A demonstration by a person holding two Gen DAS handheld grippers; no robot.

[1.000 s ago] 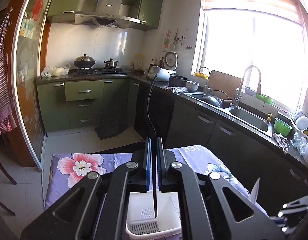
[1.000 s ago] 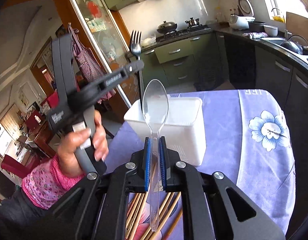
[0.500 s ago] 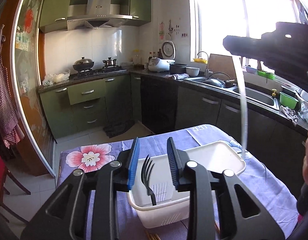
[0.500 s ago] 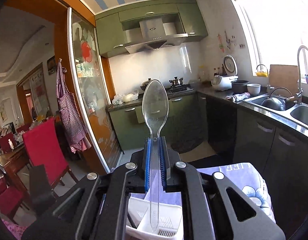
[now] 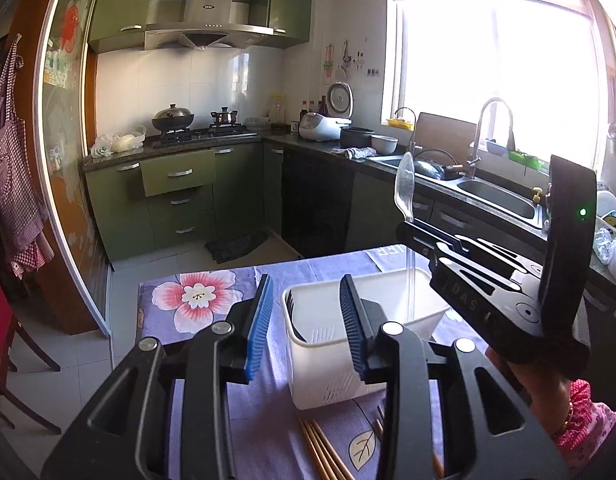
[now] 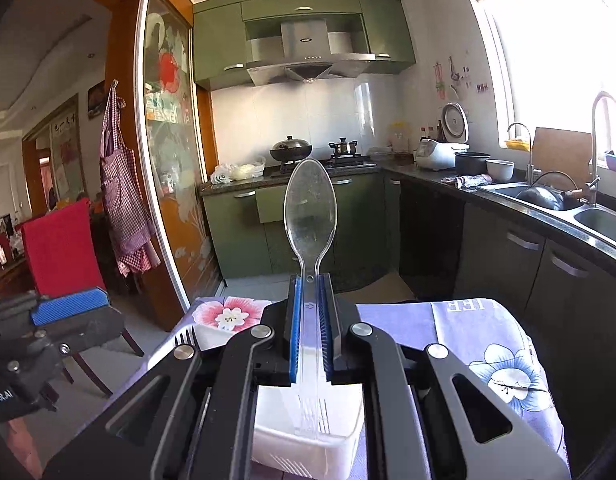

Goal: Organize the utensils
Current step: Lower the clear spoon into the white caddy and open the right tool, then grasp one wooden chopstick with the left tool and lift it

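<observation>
Hidden bits first: the chopsticks (image 5: pixel 327 454) run off the bottom edge, partly behind the left gripper's (image 5: pixel 306 330) arms, so no count possible. The black fork (image 5: pixel 294 316) shows only tines and a bit of handle along the near-left inner wall of the white basket (image 5: pixel 327 384); the rest is behind the rim. The right hand (image 5: pixel 539 396) is mostly behind the tool body, pink patterned sleeve cut by the frame edge.

Left gripper: jaws have just been opening, now spread, nothing between the blue ribbed pads (image 5: pixel 260 328). It sits on the near side of the basket, apart from it.

Right gripper (image 6: pixel 309 328): jaws pressed onto the handle of a clear plastic spoon (image 6: pixel 309 216), bowl up, upright. Handle end hangs down into the basket's far-right part; whether it touches the floor of it I can't tell, as the plastic is see-through against white.

Basket: rectangular, white plastic, slotted vents low on the walls, an inner divider visible. Stands on a table (image 5: pixel 204 300) with a lilac cloth printed with pink and blue flowers. Chopsticks are light wood, lying on the cloth just beside the basket's near side.
</observation>
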